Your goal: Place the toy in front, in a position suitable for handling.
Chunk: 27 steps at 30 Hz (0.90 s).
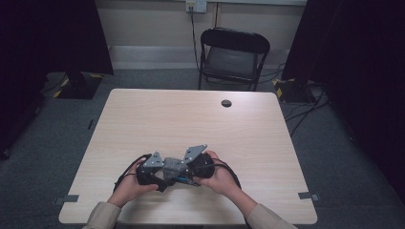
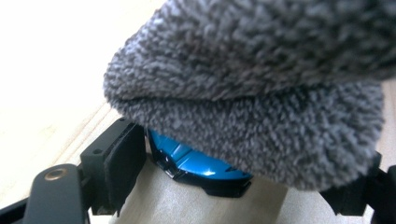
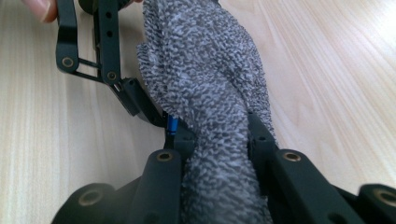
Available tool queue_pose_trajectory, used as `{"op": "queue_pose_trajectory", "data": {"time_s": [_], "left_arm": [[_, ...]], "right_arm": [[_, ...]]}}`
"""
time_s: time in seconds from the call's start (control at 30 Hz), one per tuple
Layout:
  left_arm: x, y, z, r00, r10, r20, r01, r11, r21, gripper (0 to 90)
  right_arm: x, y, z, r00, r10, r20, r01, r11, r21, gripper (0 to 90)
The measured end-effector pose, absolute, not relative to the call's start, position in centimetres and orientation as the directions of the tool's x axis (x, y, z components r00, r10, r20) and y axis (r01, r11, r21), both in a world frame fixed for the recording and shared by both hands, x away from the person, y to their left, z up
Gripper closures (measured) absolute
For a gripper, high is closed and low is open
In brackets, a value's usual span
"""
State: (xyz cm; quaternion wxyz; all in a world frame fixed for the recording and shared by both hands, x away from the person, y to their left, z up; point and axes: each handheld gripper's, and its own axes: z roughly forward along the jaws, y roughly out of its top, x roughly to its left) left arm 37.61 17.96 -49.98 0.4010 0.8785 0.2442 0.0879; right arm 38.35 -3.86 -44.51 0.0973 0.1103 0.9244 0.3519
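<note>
Pale wood-grain laminate covers the surface (image 1: 191,124), a single rectangular top with one round dark cable hole (image 1: 226,103) near its far edge; grey carpet lies around it, one black folding chair (image 1: 232,57) stands beyond the far side against a light wall, and dark curtains hang at both sides of the room. There are two claws, one grey fluffy cloth and one small blue and black object. The cloth (image 1: 173,168) sits near the surface's near edge, about midway along it, bunched between the two claws. The right claw (image 3: 215,140) is closed on the cloth, its black jaws pinching a twisted fold of it. The left claw (image 2: 238,179) grips the blue and black object (image 2: 196,163) at its ends, with the jaws fairly wide apart and the cloth draped over it. Both hands (image 1: 136,183) hold the claws close together, nearly touching. The far half of the surface and both its side margins lie bare, while the near edge is just behind the hands.
</note>
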Motion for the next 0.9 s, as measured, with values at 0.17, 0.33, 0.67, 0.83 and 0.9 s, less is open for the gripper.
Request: {"op": "queue_pose_trajectory", "data": {"time_s": [0.17, 0.33, 0.67, 0.83, 0.9], "left_arm": [[37.5, 18.1, -50.0, 0.862, 0.505, -0.047, 0.365, -0.554, 0.748, 17.7], [37.5, 18.1, -50.0, 0.861, 0.506, -0.046, 0.365, -0.555, 0.748, 17.7], [37.5, 18.1, -50.0, 0.861, 0.507, -0.042, 0.364, -0.556, 0.748, 17.6], [37.5, 18.2, -50.0, 0.859, 0.509, -0.046, 0.368, -0.554, 0.747, 17.6], [37.5, 18.2, -50.0, 0.859, 0.509, -0.046, 0.368, -0.554, 0.747, 17.6]], "right_arm": [[38.1, -4.6, -43.9, -0.957, 0.263, -0.119, 0.121, 0.741, 0.661, 72.5], [37.9, -6.7, -43.7, -0.953, 0.278, -0.117, 0.137, 0.746, 0.652, 72.4], [37.9, -8.5, -43.4, -0.949, 0.299, -0.098, 0.159, 0.724, 0.671, 72.4], [38.7, -6.0, -43.3, -0.954, 0.284, -0.093, 0.146, 0.716, 0.682, 72.1], [39.0, -4.8, -43.8, -0.957, 0.273, -0.096, 0.141, 0.728, 0.671, 71.7]]}}
